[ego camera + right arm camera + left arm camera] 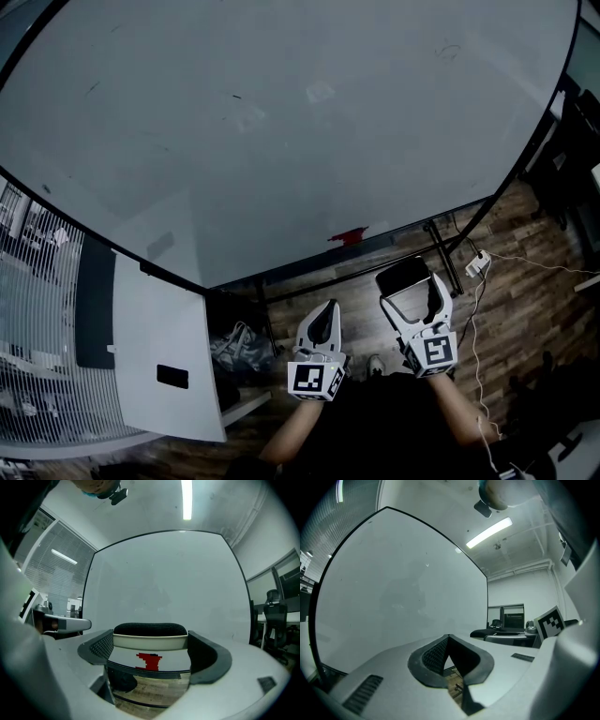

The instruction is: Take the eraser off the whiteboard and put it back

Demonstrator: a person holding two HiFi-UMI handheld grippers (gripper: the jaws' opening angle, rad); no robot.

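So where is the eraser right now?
The eraser is off the whiteboard, clamped by the right gripper. In the head view that is low and right of middle, just below the red thing on the board's bottom ledge.

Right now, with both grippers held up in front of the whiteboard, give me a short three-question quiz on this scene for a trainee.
1. Multiple choice: what sits between the fingers of the right gripper? A) a marker B) the eraser C) nothing
2. True or false: the left gripper has its fingers spread wide apart.
3. Fill in: the small thing at the bottom edge of the whiteboard is ____ in colour.

Key: 1 B; 2 false, they are together with nothing between them; 3 red.
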